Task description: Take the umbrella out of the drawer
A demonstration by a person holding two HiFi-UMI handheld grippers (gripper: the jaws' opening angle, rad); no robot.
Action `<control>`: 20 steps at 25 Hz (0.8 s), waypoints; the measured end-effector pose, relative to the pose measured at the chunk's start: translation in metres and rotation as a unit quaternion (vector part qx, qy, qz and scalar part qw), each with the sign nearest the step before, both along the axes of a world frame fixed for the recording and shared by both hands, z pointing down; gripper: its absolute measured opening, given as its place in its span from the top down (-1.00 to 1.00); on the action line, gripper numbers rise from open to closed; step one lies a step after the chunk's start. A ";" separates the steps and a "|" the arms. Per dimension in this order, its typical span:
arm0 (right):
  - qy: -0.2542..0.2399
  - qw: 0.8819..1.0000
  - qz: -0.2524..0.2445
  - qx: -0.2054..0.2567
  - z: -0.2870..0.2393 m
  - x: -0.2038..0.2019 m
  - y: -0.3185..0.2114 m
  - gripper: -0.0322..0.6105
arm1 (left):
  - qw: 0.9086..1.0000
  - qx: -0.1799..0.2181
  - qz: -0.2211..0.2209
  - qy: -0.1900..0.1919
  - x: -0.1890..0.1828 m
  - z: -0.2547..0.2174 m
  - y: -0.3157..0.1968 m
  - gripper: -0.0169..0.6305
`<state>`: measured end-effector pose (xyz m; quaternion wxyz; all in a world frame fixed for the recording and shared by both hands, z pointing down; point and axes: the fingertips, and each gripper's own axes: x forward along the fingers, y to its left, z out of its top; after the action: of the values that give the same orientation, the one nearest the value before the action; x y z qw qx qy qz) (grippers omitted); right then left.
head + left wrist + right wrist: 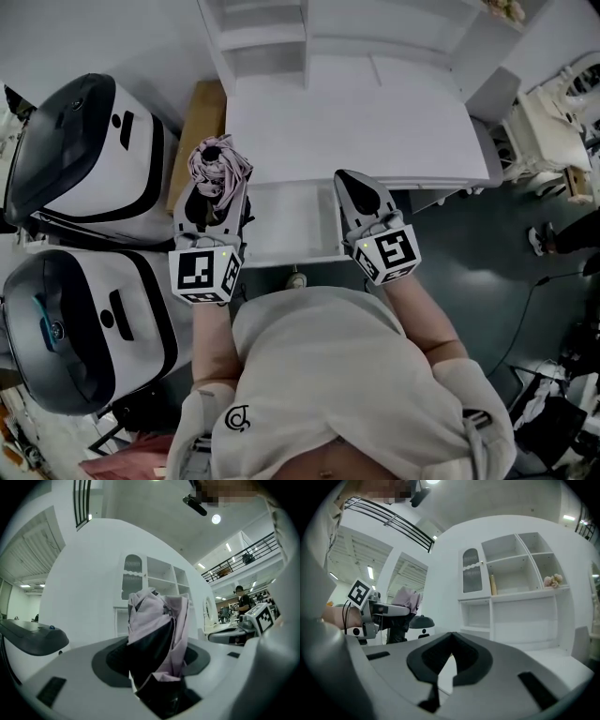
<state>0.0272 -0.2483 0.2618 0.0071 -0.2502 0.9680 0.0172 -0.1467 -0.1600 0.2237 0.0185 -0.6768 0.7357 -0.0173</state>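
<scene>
A folded pink and black umbrella [221, 165] is held clear above the left end of the open white drawer [292, 246], with my left gripper [216, 190] shut on it. In the left gripper view the umbrella [158, 630] stands bunched between the jaws of the left gripper [157, 660] and hides their tips. My right gripper [360, 190] hovers over the drawer's right end, shut, with nothing in it. In the right gripper view the tips of the right gripper [451, 635] meet, and the umbrella [407, 600] shows far left.
The drawer juts from a white desk [356, 122] with a shelf unit [272, 37] behind. Two large white and black machines [89, 150] [80, 328] stand to the left, beside a brown box [202, 117]. White furniture [553, 122] is at the right.
</scene>
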 end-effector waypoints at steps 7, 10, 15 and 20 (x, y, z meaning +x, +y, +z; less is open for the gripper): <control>0.007 1.000 0.008 -0.004 -0.002 0.005 -0.007 0.89 | 1.000 0.001 0.017 0.018 0.009 0.003 -0.008 0.17; 0.008 1.000 0.013 -0.002 -0.003 0.009 -0.010 0.89 | 0.999 0.002 0.022 0.024 0.014 0.004 -0.012 0.17; 0.004 1.000 0.017 -0.004 -0.003 0.014 -0.012 0.89 | 0.999 -0.002 0.026 0.022 0.018 0.004 -0.015 0.17; 0.001 1.000 0.016 0.000 -0.004 0.016 -0.012 0.89 | 0.999 0.000 0.027 0.017 0.018 0.001 -0.016 0.17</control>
<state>0.0430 -0.2604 0.2578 0.0058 -0.2655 0.9639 0.0171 -0.1286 -0.1757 0.2246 0.0063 -0.6968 0.7172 -0.0053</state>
